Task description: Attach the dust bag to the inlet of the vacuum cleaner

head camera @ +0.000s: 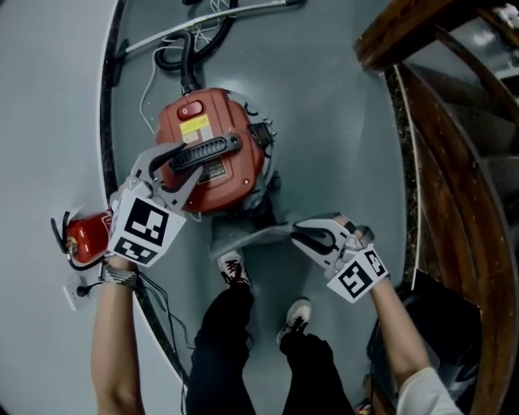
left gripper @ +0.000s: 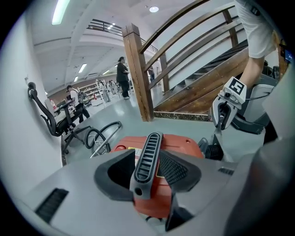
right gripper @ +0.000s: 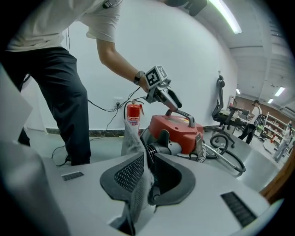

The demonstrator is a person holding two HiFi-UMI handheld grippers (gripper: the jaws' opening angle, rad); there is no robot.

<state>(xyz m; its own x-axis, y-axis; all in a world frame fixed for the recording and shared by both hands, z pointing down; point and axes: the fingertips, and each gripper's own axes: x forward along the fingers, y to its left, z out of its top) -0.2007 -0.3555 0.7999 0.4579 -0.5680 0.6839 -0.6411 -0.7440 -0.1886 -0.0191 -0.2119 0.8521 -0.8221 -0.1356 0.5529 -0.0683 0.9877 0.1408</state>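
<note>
My head view is dim and bluish, the floor (head camera: 340,121) evenly lit, with only a soft shadow beside the vacuum cleaner (head camera: 211,154). Both gripper views are brighter: a ceiling strip light (left gripper: 60,11) glares white in each, straight lines bow hard toward the rims, and the corners go black. Whatever sits nearest those lenses is soft; the far hall (left gripper: 92,92) stays fairly sharp.

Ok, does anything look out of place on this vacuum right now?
The grey dust bag hangs crumpled from the right tongs, seemingly not yet fitted on the red vacuum cleaner; the left tongs clasp its handle.
</note>
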